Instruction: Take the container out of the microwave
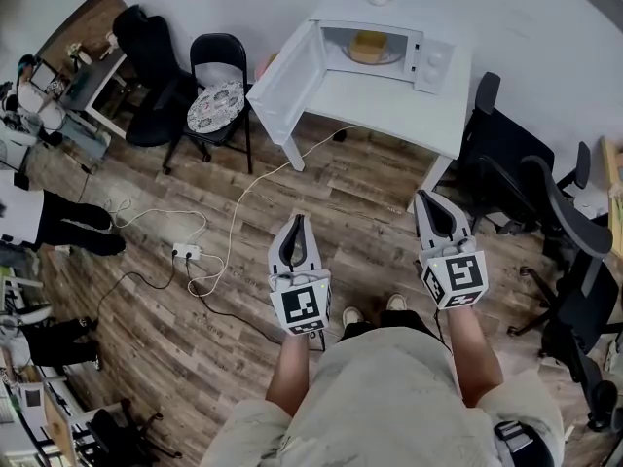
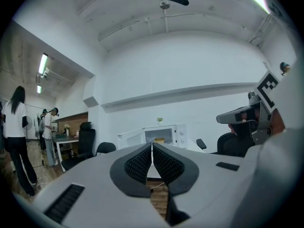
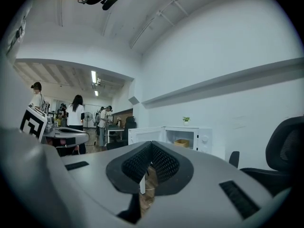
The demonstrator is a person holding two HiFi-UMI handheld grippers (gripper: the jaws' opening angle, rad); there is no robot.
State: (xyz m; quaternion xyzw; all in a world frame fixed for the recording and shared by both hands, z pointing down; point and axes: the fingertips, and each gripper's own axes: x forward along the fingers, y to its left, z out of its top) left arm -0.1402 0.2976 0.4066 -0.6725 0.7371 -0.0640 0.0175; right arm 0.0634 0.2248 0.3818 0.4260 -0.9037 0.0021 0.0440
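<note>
head view: the yellowish container (image 1: 368,47) is sitting inside the open microwave (image 1: 428,61) on the white table (image 1: 389,105), at 12 o'clock and well apart from the person. the left gripper (image 1: 297,220) and right gripper (image 1: 429,198) are pointing that way. a white cable (image 1: 243,193) is trailing over the floor at 11 o'clock, risking a snagged foot.

left gripper view: its jaws are pressing together on nothing; arriving like that, they would be shoving the container.

right gripper view: its jaws are likewise sitting closed and empty. the microwave door (image 3: 145,136) is hanging open at 11 o'clock, inviting a bump.
</note>
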